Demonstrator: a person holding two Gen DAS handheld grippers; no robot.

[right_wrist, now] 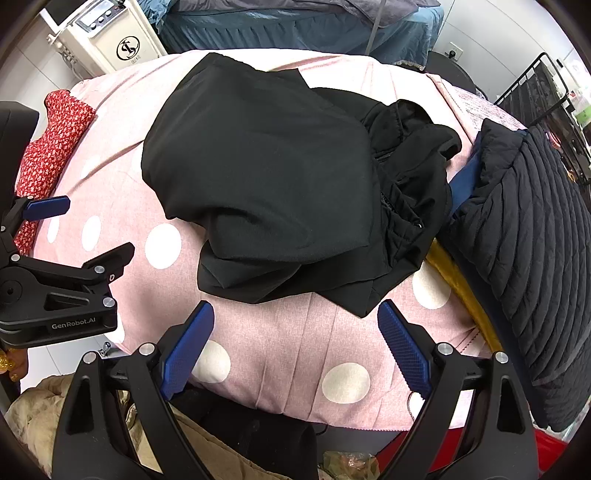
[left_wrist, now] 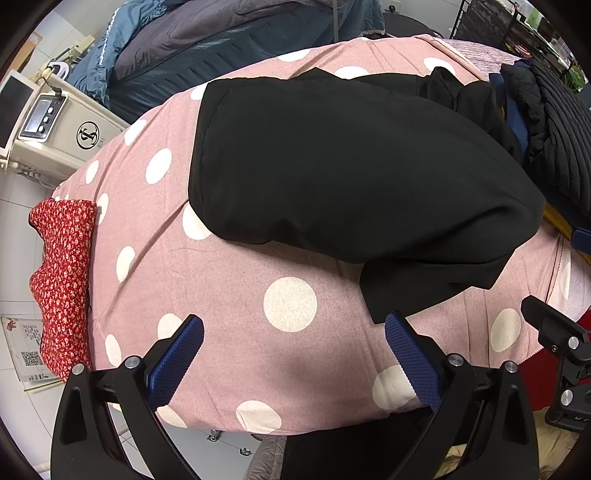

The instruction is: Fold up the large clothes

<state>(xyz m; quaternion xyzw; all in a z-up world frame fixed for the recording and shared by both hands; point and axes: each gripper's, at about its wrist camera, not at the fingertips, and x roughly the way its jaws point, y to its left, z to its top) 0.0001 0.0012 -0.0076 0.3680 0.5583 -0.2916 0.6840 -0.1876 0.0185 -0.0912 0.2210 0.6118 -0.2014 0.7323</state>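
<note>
A large black garment lies folded over on a pink polka-dot bed cover; it also shows in the right wrist view, with its hood and zipper bunched at the right. My left gripper is open and empty, just short of the garment's near corner. My right gripper is open and empty, above the cover in front of the garment's near edge. The left gripper also shows at the left of the right wrist view.
A red floral cloth lies at the cover's left edge. A dark quilted jacket and a yellow item sit at the right. A white machine stands far left, and a blue-covered bed behind.
</note>
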